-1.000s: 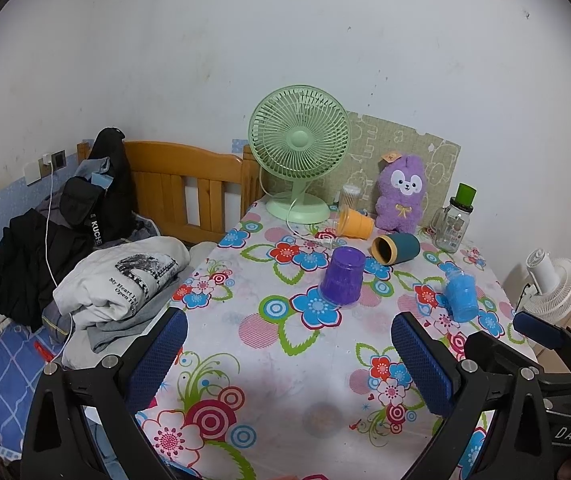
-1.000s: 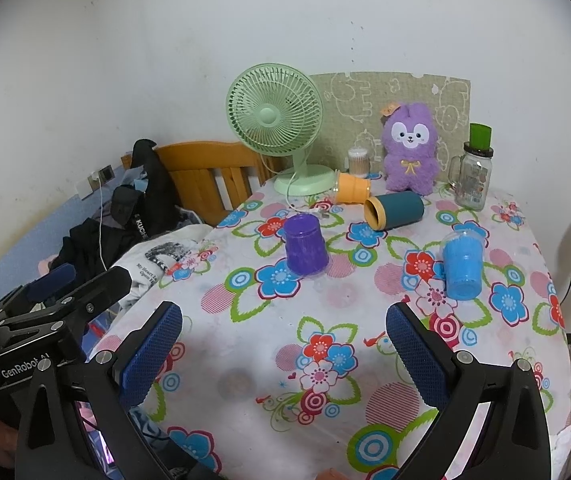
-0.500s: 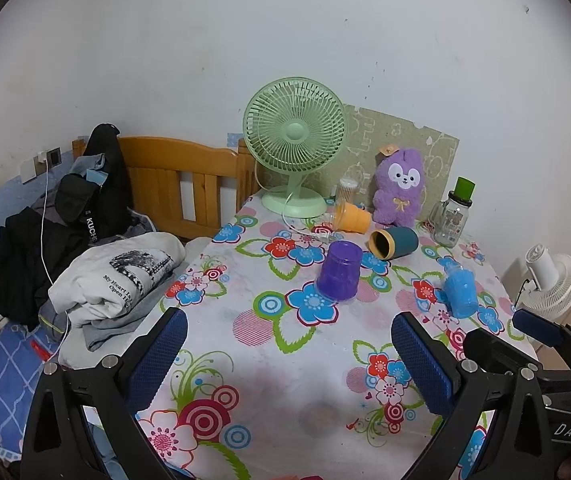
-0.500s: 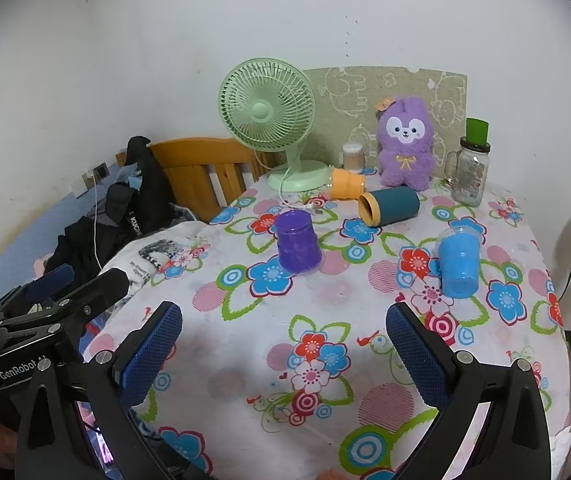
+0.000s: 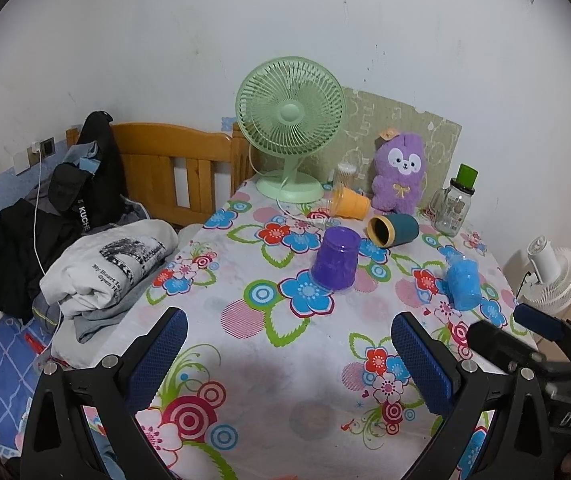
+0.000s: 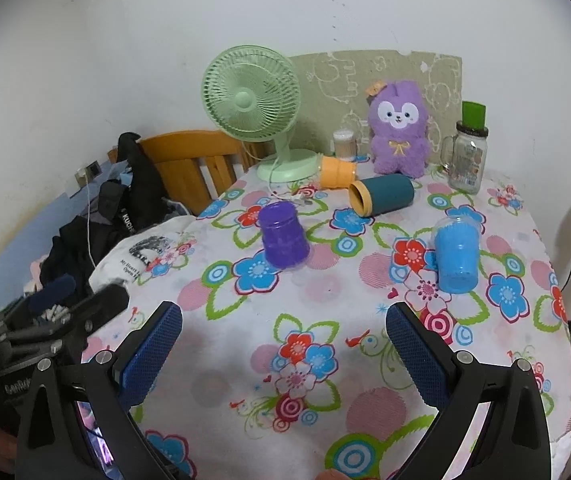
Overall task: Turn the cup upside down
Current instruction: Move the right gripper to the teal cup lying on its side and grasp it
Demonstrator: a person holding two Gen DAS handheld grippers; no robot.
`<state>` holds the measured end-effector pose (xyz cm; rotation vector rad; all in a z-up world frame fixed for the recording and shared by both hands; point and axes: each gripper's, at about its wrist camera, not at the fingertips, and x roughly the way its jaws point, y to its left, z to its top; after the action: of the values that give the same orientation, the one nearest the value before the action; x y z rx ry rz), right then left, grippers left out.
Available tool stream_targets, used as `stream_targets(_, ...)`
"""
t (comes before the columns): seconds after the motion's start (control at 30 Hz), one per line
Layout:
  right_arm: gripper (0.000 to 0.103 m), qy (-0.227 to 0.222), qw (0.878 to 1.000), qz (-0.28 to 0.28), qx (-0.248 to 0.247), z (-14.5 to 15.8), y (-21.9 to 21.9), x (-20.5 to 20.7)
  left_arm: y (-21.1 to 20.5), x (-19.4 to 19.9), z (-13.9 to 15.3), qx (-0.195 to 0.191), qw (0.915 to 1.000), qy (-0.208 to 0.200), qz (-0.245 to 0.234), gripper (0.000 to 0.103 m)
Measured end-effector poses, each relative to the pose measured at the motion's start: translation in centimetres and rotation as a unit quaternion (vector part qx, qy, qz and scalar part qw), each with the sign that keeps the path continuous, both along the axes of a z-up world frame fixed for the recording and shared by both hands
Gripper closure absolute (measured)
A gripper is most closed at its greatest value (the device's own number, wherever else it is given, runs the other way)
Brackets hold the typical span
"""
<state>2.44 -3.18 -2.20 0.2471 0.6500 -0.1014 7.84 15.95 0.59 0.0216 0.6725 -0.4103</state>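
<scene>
Plastic, light and a bit slippery, the blue cup [image 6: 456, 258] looks best held round its middle by the wide-open, empty right gripper [image 6: 283, 354], with the left gripper [image 5: 288, 354] wide open and empty too.

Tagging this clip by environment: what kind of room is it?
Most likely a small bedroom at home. A wooden bedframe stands beside the table with clothes heaped by it, and a plush toy and a desk fan sit on the floral tablecloth.

white wall [image 5: 165, 40] | wooden bed frame [image 5: 173, 156] | floral table [image 5: 277, 360]
</scene>
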Motion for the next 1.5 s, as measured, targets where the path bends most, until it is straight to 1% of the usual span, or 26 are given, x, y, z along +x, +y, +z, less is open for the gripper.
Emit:
stream_targets(0.2, 0.000, 0.021, 0.999, -0.037, 0.019, -0.5, -3.2, 3.6, -1.6, 2.0, -0.7, 0.012, 0.9998, -0.002, -0.014, 0.000)
stream_targets(0.3, 0.000, 0.027, 0.997, -0.054, 0.043, -1.0, -5.2, 6.2, -2.5, 3.9, -0.9, 0.003, 0.9995, 0.014, -0.029, 0.000)
stream_targets(0.33, 0.000, 0.031, 0.996, -0.059, 0.055, -1.2, -6.0, 7.2, -2.9, 4.5, -0.9, -0.001, 0.9994, 0.011, -0.033, 0.000)
stream_targets(0.4, 0.000, 0.041, 0.994, -0.075, 0.071, -1.8, -7.5, 9.3, -3.6, 5.7, -1.0, 0.004, 0.9994, 0.000, -0.035, 0.000)
stream_targets(0.5, 0.000, 0.059, 0.990, -0.102, 0.081, -2.7, -9.5, 12.5, -5.0, 8.1, -1.5, 0.006, 0.9989, -0.011, -0.045, 0.000)
stream_targets(0.6, 0.000, 0.066, 0.983, -0.136, 0.100, -3.8, -11.9, 15.5, -6.5, 10.5, -1.8, 0.009, 0.9982, -0.013, -0.059, 0.000)
stream_targets(0.67, 0.000, 0.074, 0.978, -0.165, 0.104, -4.6, -13.2, 17.2, -7.6, 11.9, -2.0, 0.015, 0.9971, -0.024, -0.070, 0.000)
stream_targets(0.7, 0.000, 0.081, 0.973, -0.183, 0.110, -5.2, -13.9, 18.2, -8.1, 12.4, -2.1, 0.018, 0.9966, -0.028, -0.076, 0.000)
stream_targets(0.77, 0.000, 0.085, 0.967, -0.201, 0.132, -6.1, -15.3, 20.0, -9.3, 13.7, -2.4, 0.025, 0.9945, -0.034, -0.096, 0.000)
stream_targets(0.8, 0.000, 0.084, 0.965, -0.209, 0.138, -6.4, -15.7, 20.6, -9.7, 14.0, -2.4, 0.021, 0.9937, -0.048, -0.099, 0.000)
stream_targets(0.9, 0.000, 0.098, 0.951, -0.241, 0.166, -7.8, -17.5, 22.9, -11.2, 15.4, -2.7, 0.024, 0.9911, -0.055, -0.119, 0.000)
stream_targets(0.97, 0.000, 0.101, 0.944, -0.257, 0.183, -8.4, -18.3, 24.0, -12.4, 16.3, -3.0, 0.026, 0.9879, -0.059, -0.141, 0.000)
stream_targets(1.03, 0.000, 0.103, 0.939, -0.273, 0.185, -8.8, -18.7, 24.9, -13.4, 16.9, -3.4, 0.032, 0.9846, -0.061, -0.160, 0.000)
stream_targets(1.17, 0.000, 0.108, 0.933, -0.287, 0.187, -9.5, -19.4, 26.0, -15.6, 18.6, -4.6, 0.050, 0.9796, -0.041, -0.190, 0.000)
stream_targets(1.33, 0.000, 0.119, 0.928, -0.297, 0.192, -10.4, -20.1, 27.0, -16.9, 20.6, -5.7, 0.062, 0.9789, -0.023, -0.193, 0.000)
stream_targets(1.43, 0.000, 0.128, 0.925, -0.301, 0.191, -11.0, -20.4, 27.7, -18.0, 21.4, -6.2, 0.086, 0.9747, -0.025, -0.205, 0.000)
stream_targets(1.5, 0.000, 0.131, 0.923, -0.305, 0.193, -11.2, -20.4, 27.8, -18.5, 21.7, -6.4, 0.094, 0.9719, -0.023, -0.214, 0.000)
